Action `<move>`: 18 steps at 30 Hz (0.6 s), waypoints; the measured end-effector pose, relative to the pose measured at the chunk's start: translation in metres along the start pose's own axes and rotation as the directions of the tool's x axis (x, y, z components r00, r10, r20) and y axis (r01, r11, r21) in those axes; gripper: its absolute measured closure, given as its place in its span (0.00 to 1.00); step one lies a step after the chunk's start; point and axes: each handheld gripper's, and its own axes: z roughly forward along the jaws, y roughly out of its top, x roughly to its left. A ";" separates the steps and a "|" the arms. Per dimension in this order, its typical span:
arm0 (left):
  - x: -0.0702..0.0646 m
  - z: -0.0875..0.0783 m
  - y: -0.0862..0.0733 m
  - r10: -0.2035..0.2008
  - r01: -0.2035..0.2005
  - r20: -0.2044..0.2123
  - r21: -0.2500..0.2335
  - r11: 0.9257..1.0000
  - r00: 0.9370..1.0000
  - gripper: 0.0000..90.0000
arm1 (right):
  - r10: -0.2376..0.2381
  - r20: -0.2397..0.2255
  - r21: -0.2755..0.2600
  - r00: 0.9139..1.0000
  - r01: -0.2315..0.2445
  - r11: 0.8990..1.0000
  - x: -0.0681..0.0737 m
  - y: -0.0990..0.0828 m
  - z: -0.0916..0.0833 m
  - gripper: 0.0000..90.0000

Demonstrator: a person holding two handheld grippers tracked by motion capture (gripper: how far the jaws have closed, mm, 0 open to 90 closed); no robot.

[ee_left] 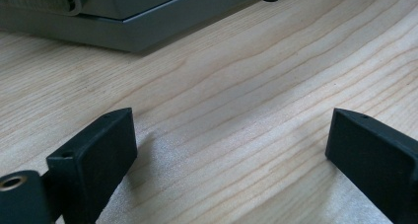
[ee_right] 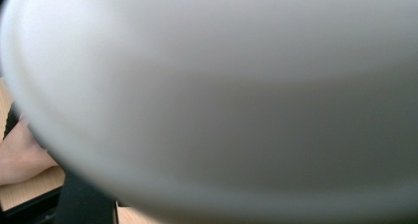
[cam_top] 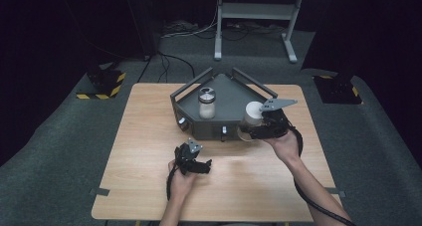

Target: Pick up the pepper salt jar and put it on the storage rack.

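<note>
- Wooden surface [cam_top: 149, 151] carries everything, and the left gripper [cam_top: 191, 159] rests low on its near middle, well apart from the work. In the left gripper view its jaws stand released, with bare wood between them [ee_left: 231, 150].
- Grey tray [cam_top: 234, 94], three-cornered with raised rails, sits at the far middle of the surface. A glass jar [cam_top: 207, 104] with a metal cap stands upright inside it, toward the tray's left.
- White jar [cam_top: 254, 114] is the thing in hand: it hangs at the tray's near right corner, just above or at the rail, clenched in the jaws of the right gripper [cam_top: 251, 129]. In the right gripper view its pale wall [ee_right: 222, 100] looms blurred and very close, so I cannot tell how deep it sits in the jaws.
- To do this step well, as I judge it, the white jar should be carried level and kept clear of the rail, so its base does not catch on the edge.
- Set it down upright on bare tray floor to the right of the glass jar, near but not touching, and release only once the base rests flat.
- Left gripper could steady the tray's near wall if it slides.
</note>
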 end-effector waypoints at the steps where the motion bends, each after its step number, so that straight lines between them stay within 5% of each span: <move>1: 0.000 0.000 0.000 0.000 0.000 0.000 0.000 1.000 1.000 0.06 | -0.001 0.001 -0.001 1.000 0.001 1.000 -0.001 0.002 0.000 0.34; 18: 0.000 0.000 0.000 -0.001 0.001 0.000 -0.001 1.000 1.000 0.06 | 0.007 0.017 0.002 1.000 -0.007 1.000 -0.009 0.024 0.002 0.34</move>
